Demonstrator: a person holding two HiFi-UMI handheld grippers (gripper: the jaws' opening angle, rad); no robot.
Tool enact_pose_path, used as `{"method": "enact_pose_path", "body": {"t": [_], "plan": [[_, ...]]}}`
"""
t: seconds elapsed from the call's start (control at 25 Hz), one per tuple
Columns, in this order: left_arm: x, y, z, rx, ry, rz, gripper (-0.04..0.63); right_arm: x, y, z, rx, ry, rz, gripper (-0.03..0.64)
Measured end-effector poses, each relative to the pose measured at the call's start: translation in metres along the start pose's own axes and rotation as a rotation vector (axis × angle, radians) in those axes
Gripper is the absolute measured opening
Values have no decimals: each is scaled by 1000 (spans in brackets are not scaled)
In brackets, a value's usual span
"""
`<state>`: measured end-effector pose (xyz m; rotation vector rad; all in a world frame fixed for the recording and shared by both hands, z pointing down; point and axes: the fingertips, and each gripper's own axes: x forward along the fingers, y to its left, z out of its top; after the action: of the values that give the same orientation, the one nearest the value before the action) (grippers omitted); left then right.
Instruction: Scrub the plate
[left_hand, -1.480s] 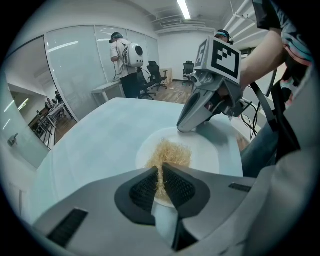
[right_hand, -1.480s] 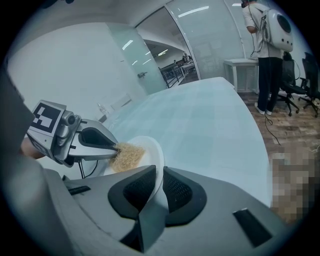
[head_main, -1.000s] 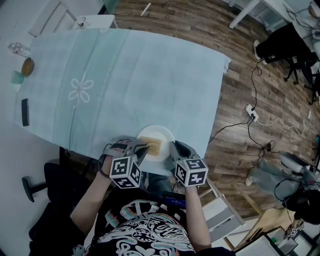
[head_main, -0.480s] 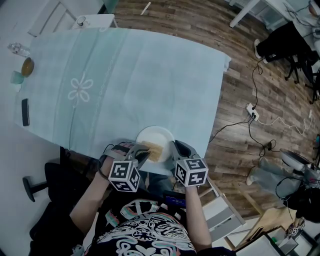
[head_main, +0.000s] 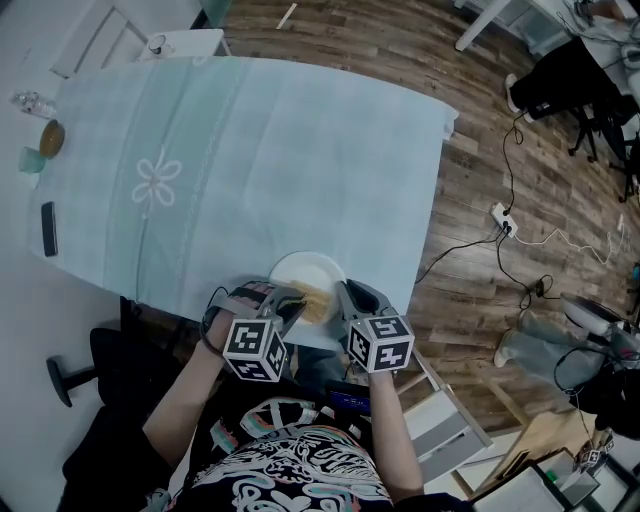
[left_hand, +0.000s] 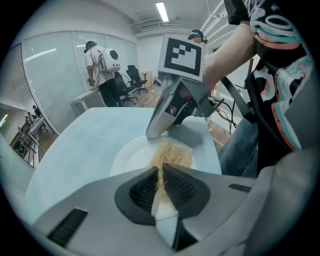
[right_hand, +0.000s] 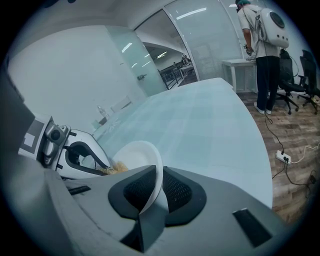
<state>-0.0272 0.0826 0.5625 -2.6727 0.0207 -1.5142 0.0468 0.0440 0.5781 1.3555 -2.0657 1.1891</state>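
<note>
A white plate (head_main: 300, 272) lies at the near edge of the table, on the pale green cloth (head_main: 250, 160). My right gripper (head_main: 345, 297) is shut on the plate's rim (right_hand: 159, 175), which runs up between its pads. My left gripper (head_main: 293, 303) is shut on a tan fibrous scrubber (left_hand: 171, 155) that rests on the plate (left_hand: 131, 155). In the left gripper view the right gripper's finger (left_hand: 162, 120) touches the plate's far edge. The scrubber (right_hand: 114, 169) shows on the plate in the right gripper view too.
At the table's far left edge stand a phone (head_main: 48, 228), a cup (head_main: 30, 160), a small bowl (head_main: 52, 138) and a bottle (head_main: 30, 102). Cables and a power strip (head_main: 500, 222) lie on the wooden floor to the right. A person with a backpack (right_hand: 262, 35) stands beyond the table.
The left gripper has drawn the scrubber a little toward the plate's near right side. The right gripper and the plate have stayed put.
</note>
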Motion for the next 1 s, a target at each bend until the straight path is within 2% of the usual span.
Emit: {"method": "enact_pose_path", "body": {"t": [0.36, 1.0], "plan": [[6, 4, 6, 4, -2, 1, 48, 0, 2, -1, 3, -5, 7, 38], [12, 16, 11, -35, 13, 41, 49, -1, 4, -3, 7, -11, 26, 38]]}}
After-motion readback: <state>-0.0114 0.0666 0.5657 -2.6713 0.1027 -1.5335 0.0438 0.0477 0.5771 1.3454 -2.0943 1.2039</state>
